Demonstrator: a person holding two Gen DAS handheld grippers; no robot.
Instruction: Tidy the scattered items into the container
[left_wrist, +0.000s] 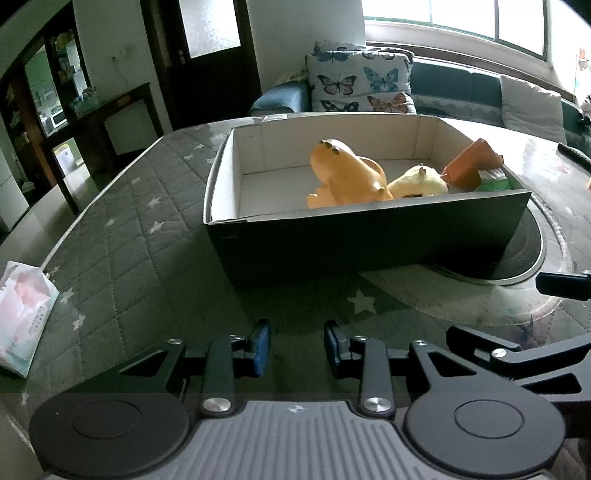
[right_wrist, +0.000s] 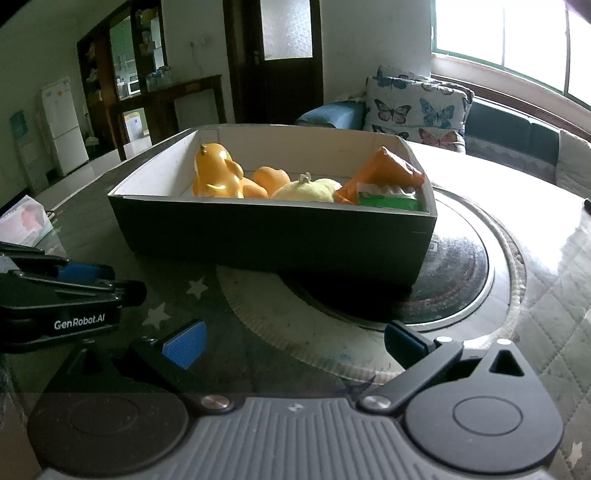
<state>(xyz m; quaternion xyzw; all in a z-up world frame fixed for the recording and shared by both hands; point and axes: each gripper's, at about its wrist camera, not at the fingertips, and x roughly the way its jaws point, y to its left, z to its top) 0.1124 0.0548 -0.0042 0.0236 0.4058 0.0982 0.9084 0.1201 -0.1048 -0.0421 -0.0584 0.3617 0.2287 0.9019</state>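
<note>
A black cardboard box (left_wrist: 369, 240) (right_wrist: 273, 236) with a white inside stands on the table ahead of both grippers. Inside lie an orange toy animal (left_wrist: 347, 173) (right_wrist: 218, 173), a pale yellow plush (left_wrist: 419, 182) (right_wrist: 308, 190), an orange packet (left_wrist: 469, 166) (right_wrist: 384, 170) and a green packet (right_wrist: 389, 201). My left gripper (left_wrist: 297, 347) hovers low in front of the box, jaws partly apart with nothing between them. My right gripper (right_wrist: 295, 345) stands wide open and empty, to the right of the left one, whose body (right_wrist: 59, 295) shows at the left edge.
A pink and white tissue pack (left_wrist: 22, 317) (right_wrist: 22, 221) lies on the quilted star cloth at the left. A round dark hotplate (right_wrist: 458, 273) sits under the box's right end. A sofa with butterfly cushions (left_wrist: 362, 85) stands behind the table.
</note>
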